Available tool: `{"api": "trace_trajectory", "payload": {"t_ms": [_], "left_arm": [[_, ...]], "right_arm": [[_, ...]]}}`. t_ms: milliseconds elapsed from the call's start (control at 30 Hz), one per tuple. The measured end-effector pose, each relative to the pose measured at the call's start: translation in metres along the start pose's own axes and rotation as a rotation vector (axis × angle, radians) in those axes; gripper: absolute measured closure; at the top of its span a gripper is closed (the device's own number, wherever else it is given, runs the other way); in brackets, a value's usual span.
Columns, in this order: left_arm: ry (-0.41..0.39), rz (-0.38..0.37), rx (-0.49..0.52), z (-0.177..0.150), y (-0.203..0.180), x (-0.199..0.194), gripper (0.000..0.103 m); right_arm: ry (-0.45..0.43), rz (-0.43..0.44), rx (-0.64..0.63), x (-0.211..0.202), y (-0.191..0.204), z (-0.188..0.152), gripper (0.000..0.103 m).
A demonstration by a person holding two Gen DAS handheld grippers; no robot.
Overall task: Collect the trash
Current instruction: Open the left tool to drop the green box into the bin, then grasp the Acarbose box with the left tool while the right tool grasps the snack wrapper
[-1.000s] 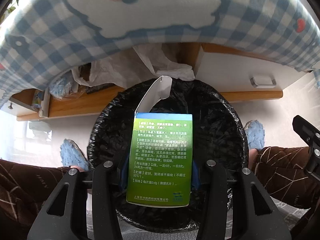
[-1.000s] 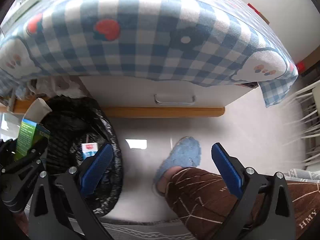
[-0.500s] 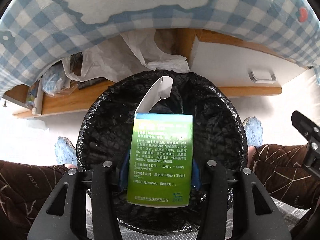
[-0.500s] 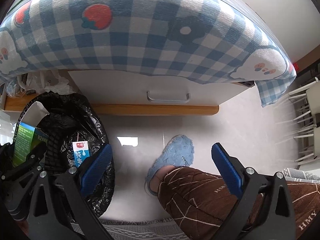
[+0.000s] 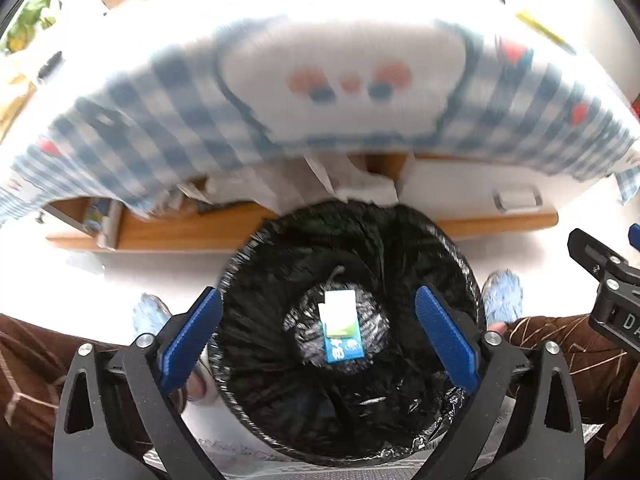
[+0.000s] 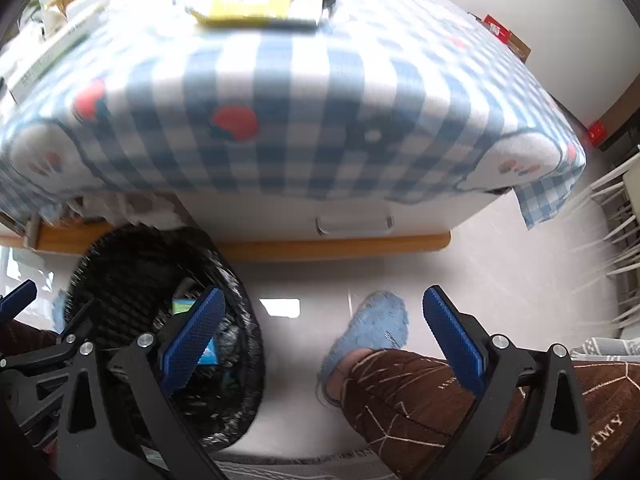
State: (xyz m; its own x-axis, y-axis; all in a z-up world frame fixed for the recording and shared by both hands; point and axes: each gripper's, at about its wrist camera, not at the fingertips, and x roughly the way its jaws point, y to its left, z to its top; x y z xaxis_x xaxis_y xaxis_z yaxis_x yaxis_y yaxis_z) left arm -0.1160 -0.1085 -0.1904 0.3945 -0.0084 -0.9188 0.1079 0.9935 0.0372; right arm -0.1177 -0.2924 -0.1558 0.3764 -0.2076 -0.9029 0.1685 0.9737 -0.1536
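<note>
A bin with a black liner (image 5: pixel 452 248) stands on the floor in front of the table. At its bottom lies the green medicine box (image 5: pixel 340 318), on top of a blue and white carton (image 5: pixel 345 349). My left gripper (image 5: pixel 316 296) hangs over the bin, its jaws opening wide with nothing between the blue pads. In the right wrist view the bin (image 6: pixel 120 248) is at the lower left and the green box (image 6: pixel 182 305) shows inside it. My right gripper (image 6: pixel 323 296) is open and empty above the floor, to the right of the bin.
A table under a blue checked cloth (image 6: pixel 304 120) has a white drawer (image 6: pixel 354 222) and a wooden base (image 6: pixel 340 246). A yellow packet (image 6: pixel 256 12) and other items lie on top. White plastic bags (image 5: pixel 352 184) sit behind the bin. A person's legs and blue slippers (image 6: pixel 372 328) flank it.
The left gripper's jaws have spread wide and the green box has dropped from them to the bin's bottom. Both grippers have risen, and more of the tabletop shows.
</note>
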Motion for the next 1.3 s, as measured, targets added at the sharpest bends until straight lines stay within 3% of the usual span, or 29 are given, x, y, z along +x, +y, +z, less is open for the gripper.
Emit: {"api": "trace_trajectory", "payload": {"t_ms": [333, 733, 967, 1300], "left_arm": [[-0.136, -0.022, -0.011, 0.02, 0.027, -0.066, 0.006], [-0.207, -0.048, -0.046, 0.044, 0.047, -0.119, 0.006], [-0.215, -0.051, -0.051, 0.066, 0.058, -0.125, 0.007], [-0.191, -0.083, -0.08, 0.11, 0.076, -0.105, 0.007]], "right_arm": [[-0.132, 0.082, 0.03, -0.05, 0.001, 0.014, 0.008], [-0.269, 0.122, 0.054, -0.106, -0.01, 0.035, 0.008], [-0.281, 0.132, 0.058, -0.115, -0.01, 0.06, 0.008], [-0.25, 0.121, 0.046, -0.092, -0.005, 0.104, 0.008]]}}
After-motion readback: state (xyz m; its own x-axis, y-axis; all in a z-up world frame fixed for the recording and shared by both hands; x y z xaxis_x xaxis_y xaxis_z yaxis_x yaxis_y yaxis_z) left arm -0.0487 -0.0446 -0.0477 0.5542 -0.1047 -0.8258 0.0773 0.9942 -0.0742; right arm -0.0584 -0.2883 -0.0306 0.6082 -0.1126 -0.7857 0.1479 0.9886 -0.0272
